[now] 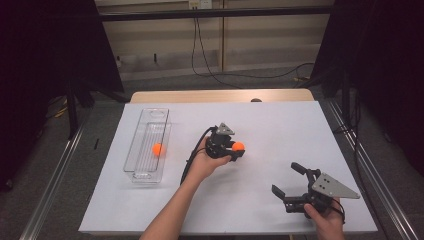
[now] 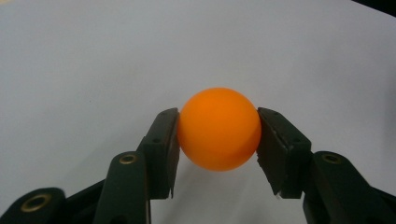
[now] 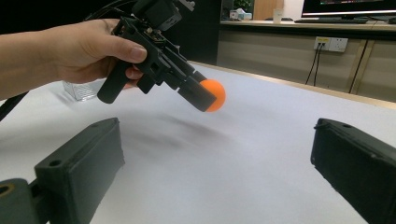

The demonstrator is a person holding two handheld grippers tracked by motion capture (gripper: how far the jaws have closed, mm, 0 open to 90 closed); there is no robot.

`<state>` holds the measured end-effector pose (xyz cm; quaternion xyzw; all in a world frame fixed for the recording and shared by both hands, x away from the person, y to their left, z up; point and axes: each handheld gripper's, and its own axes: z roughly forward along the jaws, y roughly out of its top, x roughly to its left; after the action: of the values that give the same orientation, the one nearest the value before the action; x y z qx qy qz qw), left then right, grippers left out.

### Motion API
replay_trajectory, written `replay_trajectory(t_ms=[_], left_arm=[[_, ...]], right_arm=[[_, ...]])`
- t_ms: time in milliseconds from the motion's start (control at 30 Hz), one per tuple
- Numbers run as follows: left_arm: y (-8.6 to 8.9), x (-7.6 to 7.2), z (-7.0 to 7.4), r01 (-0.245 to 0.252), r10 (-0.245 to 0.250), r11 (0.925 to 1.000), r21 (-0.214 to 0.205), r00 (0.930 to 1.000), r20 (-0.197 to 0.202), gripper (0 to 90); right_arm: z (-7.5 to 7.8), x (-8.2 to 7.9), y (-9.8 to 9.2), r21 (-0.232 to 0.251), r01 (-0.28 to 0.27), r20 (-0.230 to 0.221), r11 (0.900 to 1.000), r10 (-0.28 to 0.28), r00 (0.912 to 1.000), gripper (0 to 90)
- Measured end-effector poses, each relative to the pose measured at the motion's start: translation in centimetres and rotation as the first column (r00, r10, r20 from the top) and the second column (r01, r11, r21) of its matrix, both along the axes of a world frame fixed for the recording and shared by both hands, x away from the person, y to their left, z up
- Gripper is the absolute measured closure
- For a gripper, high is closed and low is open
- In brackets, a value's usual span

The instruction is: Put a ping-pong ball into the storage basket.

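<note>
Left tongs (image 1: 239,148) clamped, right tongs (image 1: 290,180) spread wide

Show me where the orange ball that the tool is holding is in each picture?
High view: the held orange ball is mid-table, right of the clear tray.
Left gripper view: centre, pinched by the left tool.
Right gripper view: upper middle, raised above the table.
Shared landmark: the white table.
</note>
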<state>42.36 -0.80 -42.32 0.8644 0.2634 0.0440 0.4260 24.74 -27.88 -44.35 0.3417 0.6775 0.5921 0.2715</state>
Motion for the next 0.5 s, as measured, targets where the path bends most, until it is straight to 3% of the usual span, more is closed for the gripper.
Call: replay_trajectory(t_ms=[500], left_arm=[[1.2,-0.2,0.0,-0.001,0.001,1.0,0.008,1.0,-0.009,51.0]], right_arm=[[0.0,0.0,0.1,-0.002,-0.004,-0.002,1.0,0.004,1.0,1.9]])
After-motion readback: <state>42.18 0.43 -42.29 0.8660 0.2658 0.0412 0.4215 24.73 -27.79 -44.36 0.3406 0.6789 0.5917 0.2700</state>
